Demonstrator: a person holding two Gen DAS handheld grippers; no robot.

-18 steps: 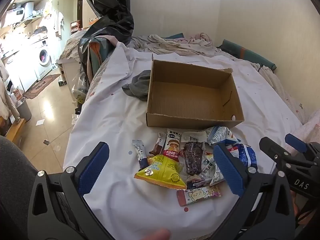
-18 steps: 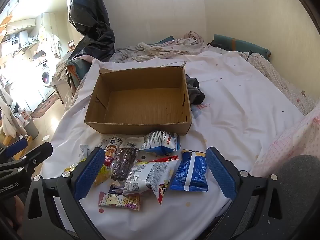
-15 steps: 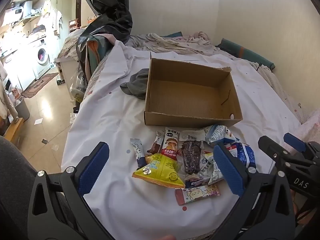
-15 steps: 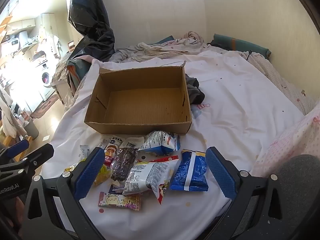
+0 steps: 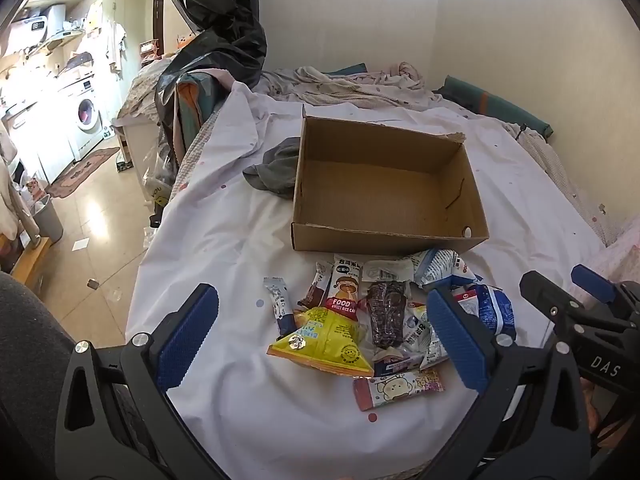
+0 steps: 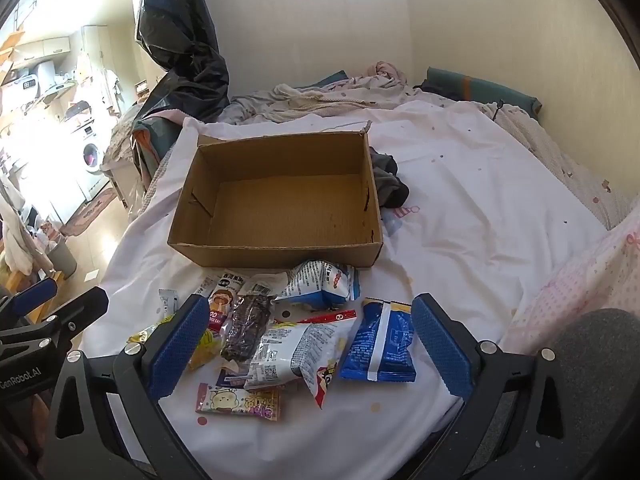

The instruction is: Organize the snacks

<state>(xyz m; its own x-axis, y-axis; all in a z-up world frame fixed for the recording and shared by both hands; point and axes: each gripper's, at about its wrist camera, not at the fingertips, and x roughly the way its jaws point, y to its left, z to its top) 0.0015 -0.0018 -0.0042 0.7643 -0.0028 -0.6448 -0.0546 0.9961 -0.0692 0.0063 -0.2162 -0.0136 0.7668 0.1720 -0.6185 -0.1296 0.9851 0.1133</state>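
Observation:
An empty cardboard box (image 5: 384,188) (image 6: 280,196) stands on a white bedsheet. In front of it lies a heap of snack packets: a yellow bag (image 5: 324,340), a dark brown bar (image 5: 386,312) (image 6: 246,328), a blue bag (image 6: 380,344) (image 5: 494,308), a white and blue bag (image 6: 320,280), a pink strip with a cartoon (image 5: 400,386) (image 6: 238,400). My left gripper (image 5: 324,336) hangs open above the heap's left part. Over the right part my right gripper (image 6: 306,344) is open too. Neither holds anything.
A grey cloth (image 5: 276,168) lies against the box's side. Rumpled bedding (image 5: 360,88) fills the head of the bed, with a black plastic bag (image 5: 220,36) at the back left. The bed's left edge drops to a tiled floor (image 5: 96,224) with a washing machine (image 5: 86,116) beyond.
The left gripper has drawn back and shifted a little, so the box and heap sit slightly lower and further right in its view. The right gripper has stayed put.

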